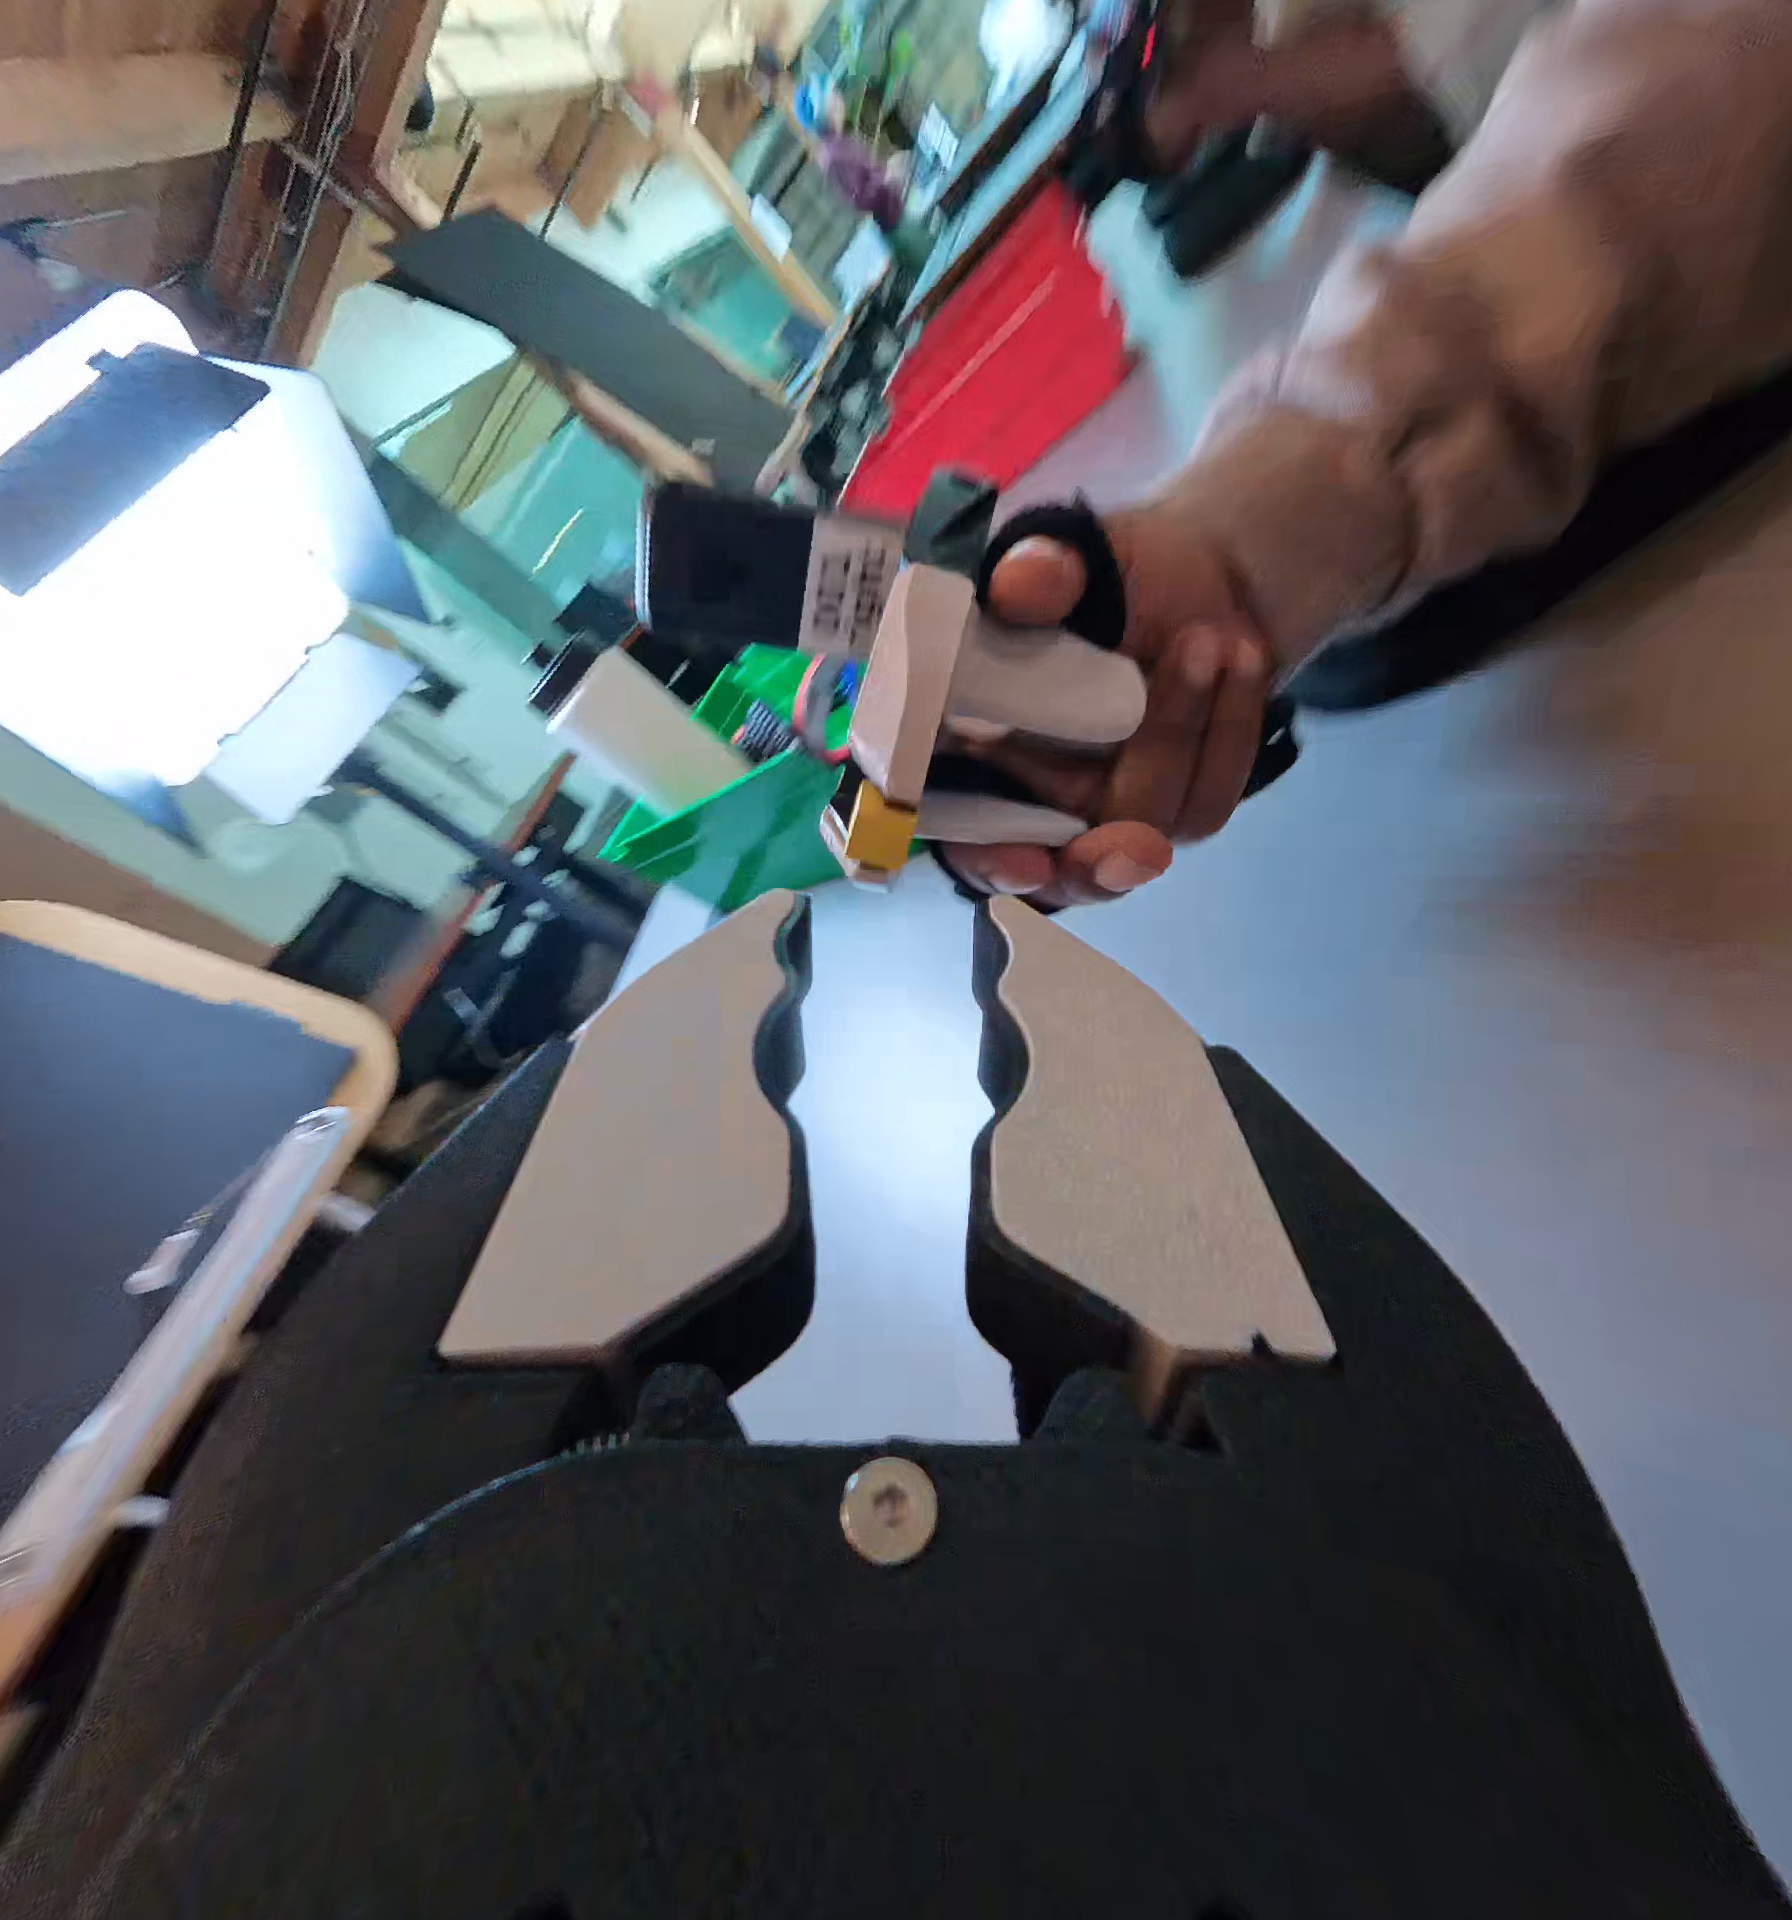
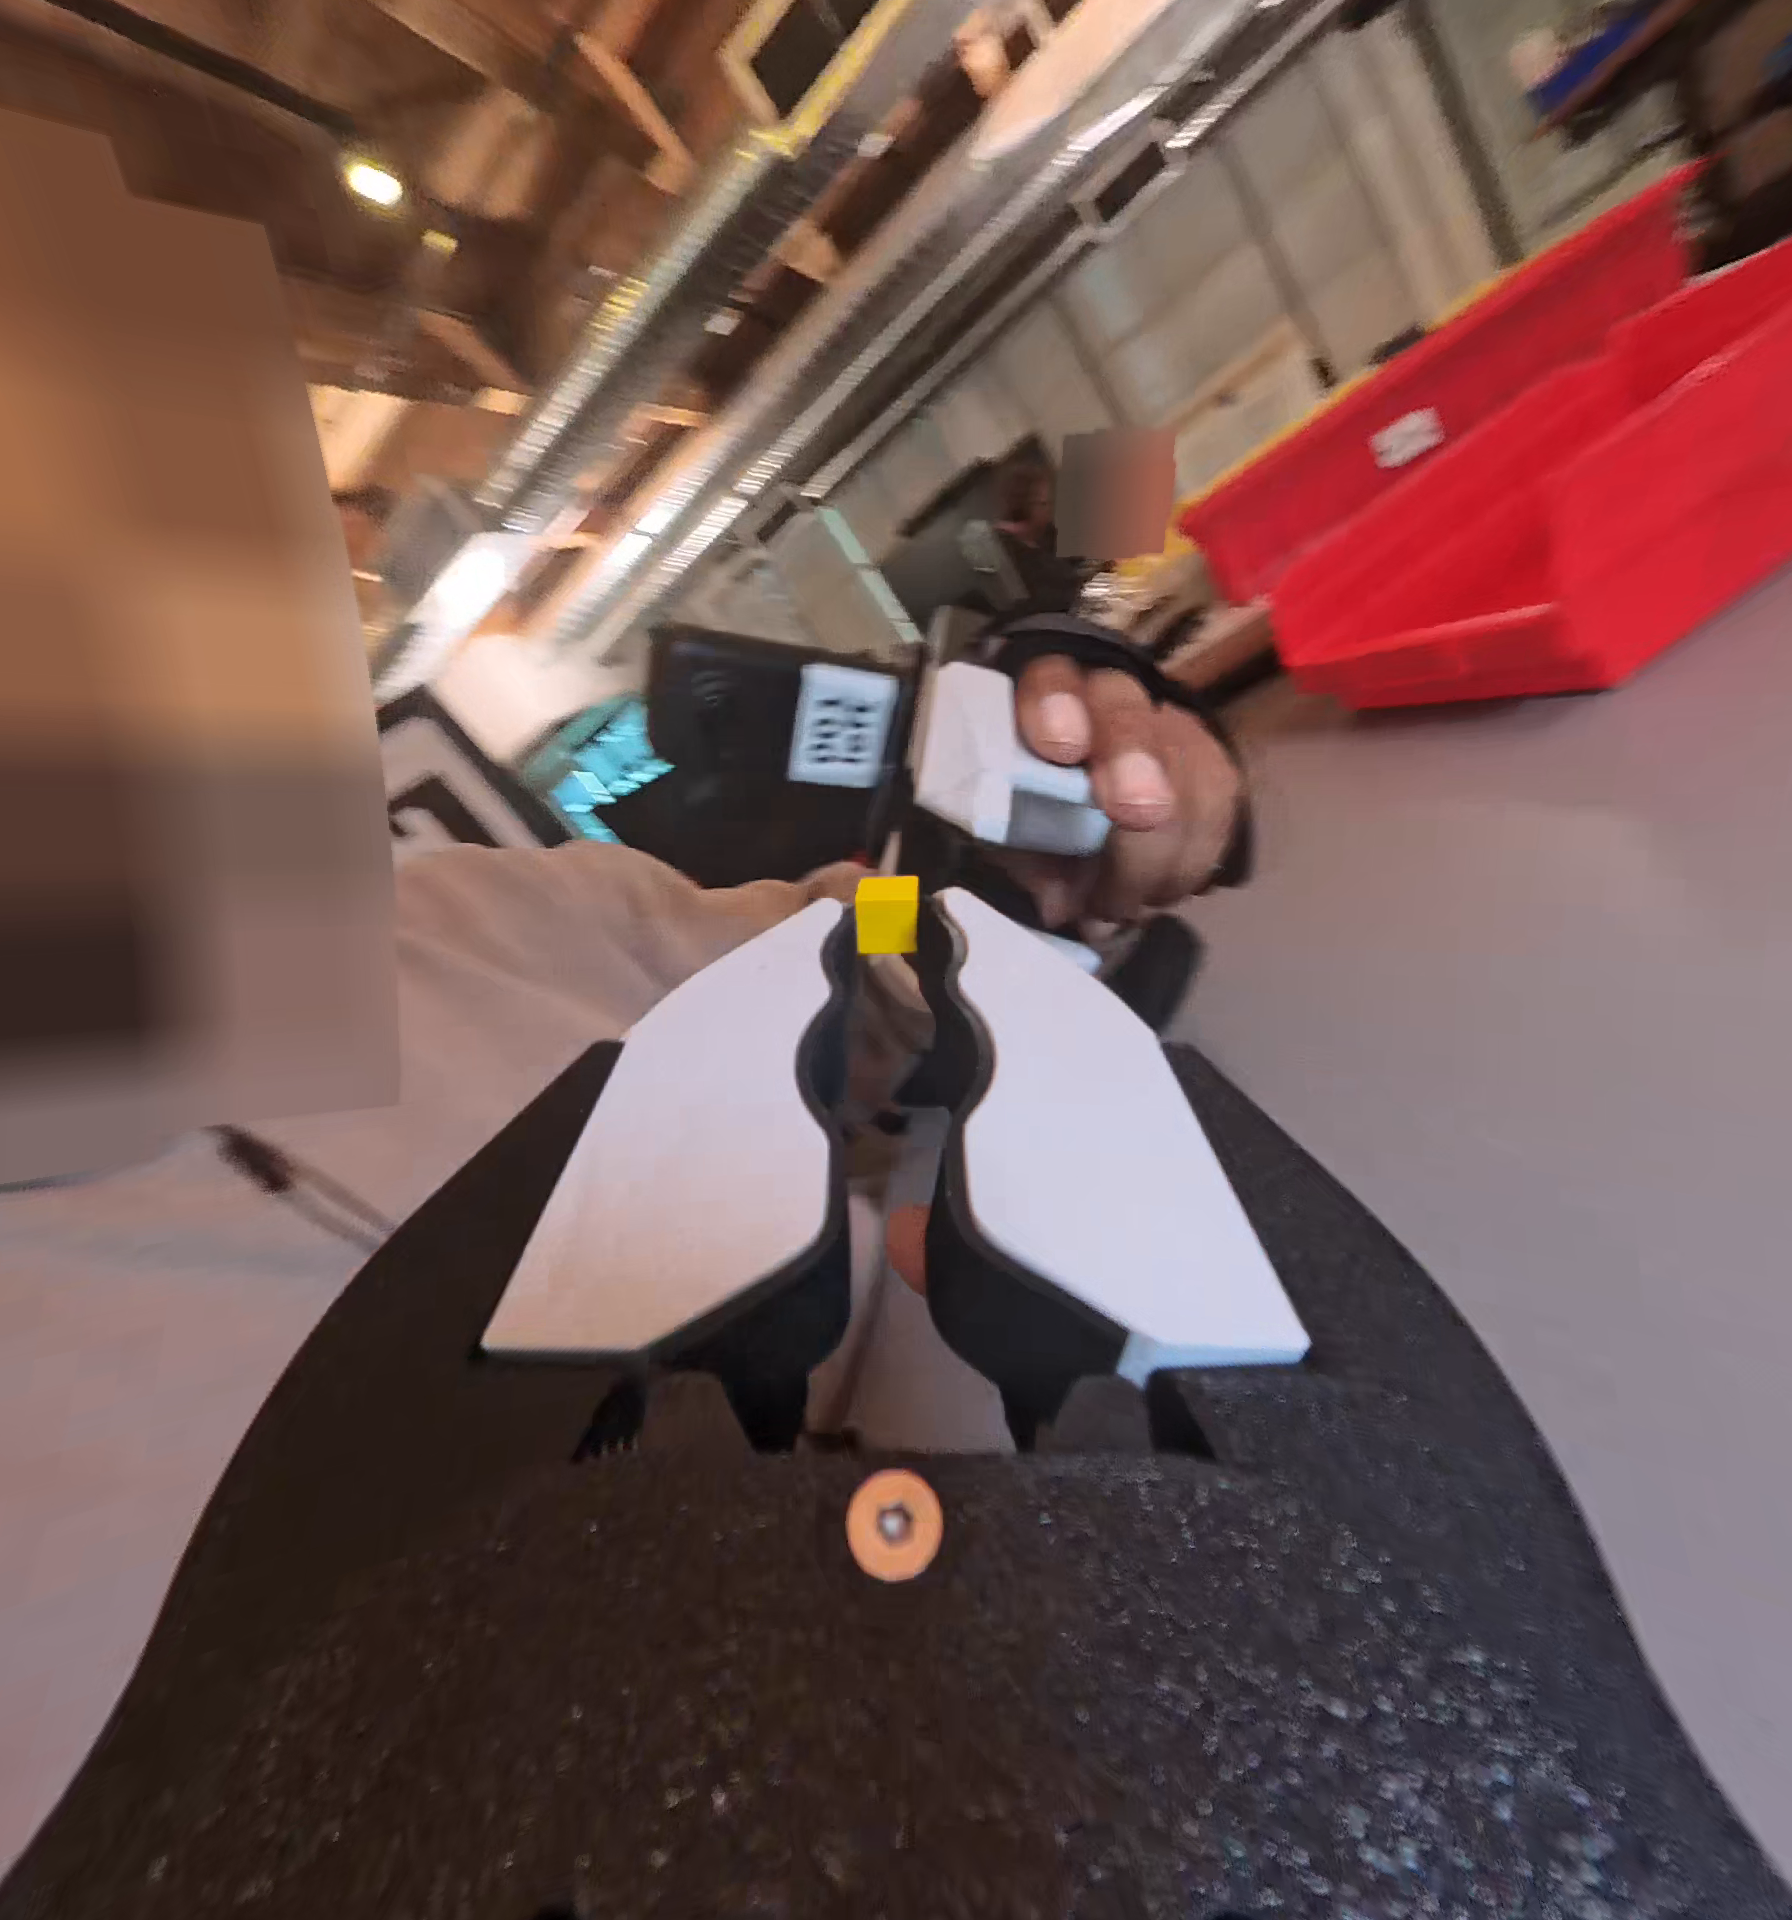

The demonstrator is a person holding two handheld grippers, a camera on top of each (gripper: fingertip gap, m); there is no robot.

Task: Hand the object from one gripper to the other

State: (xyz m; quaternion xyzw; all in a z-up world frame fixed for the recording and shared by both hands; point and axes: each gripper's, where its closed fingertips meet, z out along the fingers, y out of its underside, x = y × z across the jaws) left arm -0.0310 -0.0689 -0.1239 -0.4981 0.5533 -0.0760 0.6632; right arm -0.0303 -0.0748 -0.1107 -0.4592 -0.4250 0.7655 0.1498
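Note:
A small yellow cube (image 2: 887, 914) sits pinched between the tips of my right gripper (image 2: 887, 925), which is shut on it and held above the grey table. In the left wrist view the same cube (image 1: 879, 831) shows at the tip of the right gripper (image 1: 887, 844), held by a hand (image 1: 1162, 707). My left gripper (image 1: 892, 914) is open and empty, with its tips just below and short of the cube. In the right wrist view the left gripper (image 2: 985, 764) shows just beyond the cube, held by a hand (image 2: 1141, 790).
The grey table (image 1: 1494, 1039) runs under both grippers. Red bins (image 2: 1557, 540) stand at the back right, and also show in the left wrist view (image 1: 996, 364). Green plastic pieces (image 1: 757, 821) lie behind the cube. A white box (image 1: 144, 582) and a dark tray (image 1: 92, 1195) are at the left. The tips of both grippers are at nearly the same place.

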